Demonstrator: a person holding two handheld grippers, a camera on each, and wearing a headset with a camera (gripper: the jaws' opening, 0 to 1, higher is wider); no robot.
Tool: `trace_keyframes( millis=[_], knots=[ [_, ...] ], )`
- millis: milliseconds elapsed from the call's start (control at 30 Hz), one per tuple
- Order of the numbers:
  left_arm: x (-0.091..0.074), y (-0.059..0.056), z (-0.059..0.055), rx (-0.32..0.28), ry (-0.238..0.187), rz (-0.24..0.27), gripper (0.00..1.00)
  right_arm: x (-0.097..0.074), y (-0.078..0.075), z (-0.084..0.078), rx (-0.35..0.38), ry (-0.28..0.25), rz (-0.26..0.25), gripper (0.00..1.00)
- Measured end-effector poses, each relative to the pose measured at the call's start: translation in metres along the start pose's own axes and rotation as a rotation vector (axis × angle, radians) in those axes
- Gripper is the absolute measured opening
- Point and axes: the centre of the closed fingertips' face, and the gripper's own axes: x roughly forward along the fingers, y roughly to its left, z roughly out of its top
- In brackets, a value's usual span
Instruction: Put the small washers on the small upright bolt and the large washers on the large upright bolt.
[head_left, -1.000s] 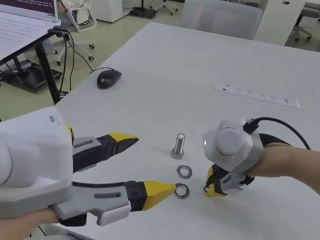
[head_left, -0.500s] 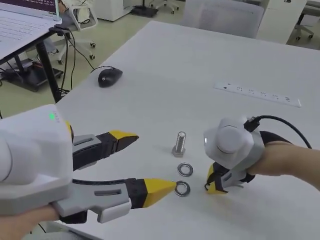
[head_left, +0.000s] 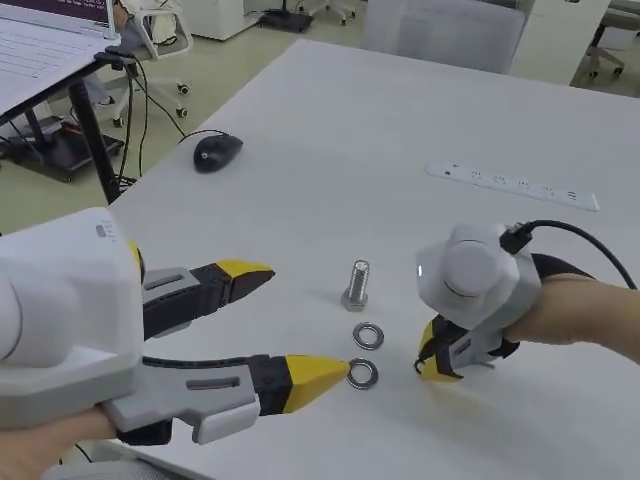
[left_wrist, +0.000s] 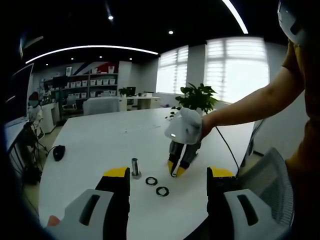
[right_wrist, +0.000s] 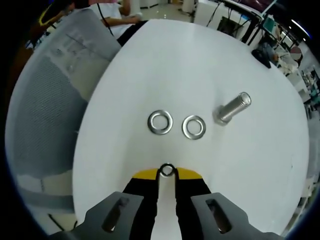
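The table (head_left: 400, 130) is judged a hard, slick bed. At the lower left of the head view the left gripper (head_left: 305, 320) is spread wide, with nothing gripped. At the lower right the right gripper (head_left: 437, 368) is nearly closed, and a small washer (right_wrist: 167, 170) is pinched at its tips. The bolt (head_left: 357, 284) is stood upright at centre. Just below it a large washer (head_left: 368, 335) and a second large washer (head_left: 361, 374) are laid flat. Both are judged light, stiff and slippery, best nipped across the rim.

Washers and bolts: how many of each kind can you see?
Large washers, lying flat: 2
Small washer, in the right gripper's jaws: 1
Upright bolt: 1
Total: 4
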Motion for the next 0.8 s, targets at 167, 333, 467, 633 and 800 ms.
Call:
trace_keyframes(
  millis=[167, 333, 467, 633, 800],
  knots=[
    [0.002, -0.002, 0.001, 0.005, 0.001, -0.007, 0.61, -0.011, -0.001, -0.006, 0.014, -0.006, -0.013, 0.12],
    [0.003, -0.004, 0.001, 0.007, 0.003, -0.013, 0.61, -0.03, -0.006, -0.02, 0.038, -0.009, -0.044, 0.12],
    [0.004, -0.006, 0.001, 0.009, 0.005, -0.019, 0.61, -0.043, -0.011, -0.033, 0.068, -0.006, -0.071, 0.12],
    [0.007, -0.008, 0.003, 0.014, 0.006, -0.026, 0.61, -0.056, -0.017, -0.045, 0.087, 0.001, -0.094, 0.12],
    [0.009, -0.008, 0.003, 0.015, 0.012, -0.03, 0.61, -0.068, -0.028, -0.048, 0.103, -0.001, -0.123, 0.12]
  ],
)
